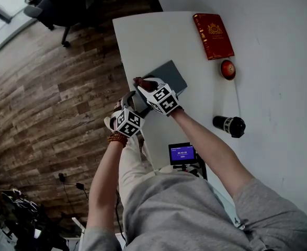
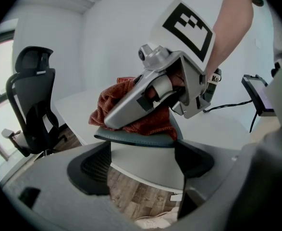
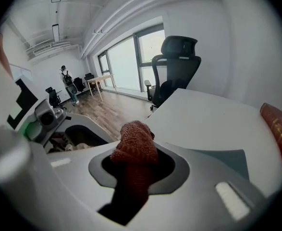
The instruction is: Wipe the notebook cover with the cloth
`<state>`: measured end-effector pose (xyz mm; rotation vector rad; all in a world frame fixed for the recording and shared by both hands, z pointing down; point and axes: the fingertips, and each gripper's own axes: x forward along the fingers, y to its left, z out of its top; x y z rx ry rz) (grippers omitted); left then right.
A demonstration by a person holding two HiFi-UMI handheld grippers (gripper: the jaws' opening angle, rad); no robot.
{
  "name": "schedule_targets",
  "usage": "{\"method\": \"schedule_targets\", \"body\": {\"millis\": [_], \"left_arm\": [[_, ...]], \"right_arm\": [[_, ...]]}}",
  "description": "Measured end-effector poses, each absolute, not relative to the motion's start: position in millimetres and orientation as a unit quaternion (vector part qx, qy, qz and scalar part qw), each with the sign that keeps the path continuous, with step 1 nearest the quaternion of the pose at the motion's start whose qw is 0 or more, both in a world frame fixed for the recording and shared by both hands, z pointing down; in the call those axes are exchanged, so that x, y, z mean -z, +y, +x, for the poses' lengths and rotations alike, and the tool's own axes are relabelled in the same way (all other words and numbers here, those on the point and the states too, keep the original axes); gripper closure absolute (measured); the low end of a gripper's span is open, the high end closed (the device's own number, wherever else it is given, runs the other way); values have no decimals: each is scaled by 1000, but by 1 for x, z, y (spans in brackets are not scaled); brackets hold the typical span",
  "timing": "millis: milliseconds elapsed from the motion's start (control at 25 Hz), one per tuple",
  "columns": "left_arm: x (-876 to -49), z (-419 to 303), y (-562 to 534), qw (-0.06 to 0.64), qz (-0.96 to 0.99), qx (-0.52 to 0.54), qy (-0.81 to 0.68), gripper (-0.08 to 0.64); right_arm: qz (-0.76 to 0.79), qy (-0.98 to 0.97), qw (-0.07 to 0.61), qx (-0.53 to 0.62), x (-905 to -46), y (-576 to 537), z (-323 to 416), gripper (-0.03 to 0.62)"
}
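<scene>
A dark teal notebook (image 1: 170, 75) lies flat near the left edge of the white table (image 1: 279, 46). My right gripper (image 1: 141, 86) is shut on a rust-red knitted cloth (image 1: 139, 81), and the cloth rests on the notebook's near corner. In the left gripper view, the cloth (image 2: 113, 104) is bunched under the right gripper's fingers (image 2: 131, 107) on top of the notebook (image 2: 136, 138). In the right gripper view, the cloth (image 3: 133, 146) fills the gap between the jaws. My left gripper (image 1: 128, 102) is at the table edge, just below that corner. It is open (image 2: 141, 167), and the table edge shows between its jaws.
A red hardcover book (image 1: 213, 35) lies at the far side of the table. A small red round object (image 1: 227, 69) and a black cylinder (image 1: 229, 125) lie to the right. A small lit screen (image 1: 182, 153) stands near my body. A black office chair (image 1: 64, 7) stands on the wooden floor.
</scene>
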<state>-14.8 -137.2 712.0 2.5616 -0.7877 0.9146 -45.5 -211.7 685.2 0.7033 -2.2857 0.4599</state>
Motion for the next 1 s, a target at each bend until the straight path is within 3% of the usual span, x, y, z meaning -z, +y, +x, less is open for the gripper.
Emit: {"method": "schedule_targets", "body": {"millis": [440, 680, 840, 1000], "left_arm": [[-713, -15, -136, 158, 892, -321, -275, 156], [-713, -14, -138, 163, 890, -329, -270, 158], [-707, -21, -130, 193, 886, -324, -269, 178], [-679, -32, -114, 238, 882, -292, -283, 202]], "right_arm": [[241, -889, 345, -182, -685, -187, -66, 497], [214, -887, 328, -245, -686, -187, -64, 492], [188, -869, 296, -348, -678, -182, -60, 489], [207, -883, 217, -361, -637, -167, -44, 489]]}}
